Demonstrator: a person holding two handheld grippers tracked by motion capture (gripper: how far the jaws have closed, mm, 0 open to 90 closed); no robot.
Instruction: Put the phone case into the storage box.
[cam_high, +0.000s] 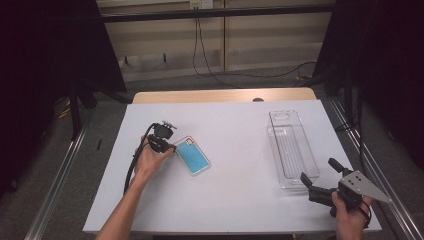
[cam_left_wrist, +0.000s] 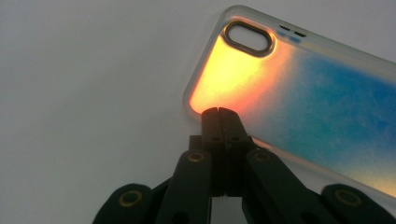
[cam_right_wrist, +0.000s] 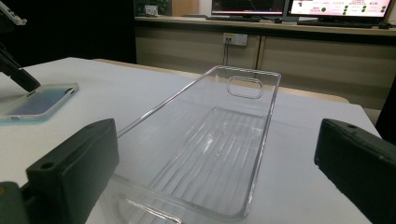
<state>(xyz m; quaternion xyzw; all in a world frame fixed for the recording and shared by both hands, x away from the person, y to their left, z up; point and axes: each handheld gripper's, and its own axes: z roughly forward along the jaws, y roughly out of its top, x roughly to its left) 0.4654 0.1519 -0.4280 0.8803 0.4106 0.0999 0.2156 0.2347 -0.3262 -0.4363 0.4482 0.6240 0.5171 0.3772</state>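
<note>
step: my left gripper (cam_left_wrist: 218, 112), jaws closed and empty, touches phone case (cam_high: 192, 155) corner | right gripper (cam_high: 320, 177) wide, beside clear tray (cam_high: 295, 150) | next: open left, grasp case edge, I judge

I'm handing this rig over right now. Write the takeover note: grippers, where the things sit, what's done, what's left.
Left gripper: fingers shut, tips at the orange corner of the phone case; whether they pinch its edge can't be told.
Right gripper: open, empty, aimed at the near end of the clear plastic tray.
Phone case lies flat at table centre-left; tray is empty at right.
Done: nothing moved yet.
Left: probably lift the case and put it in the tray.
</note>
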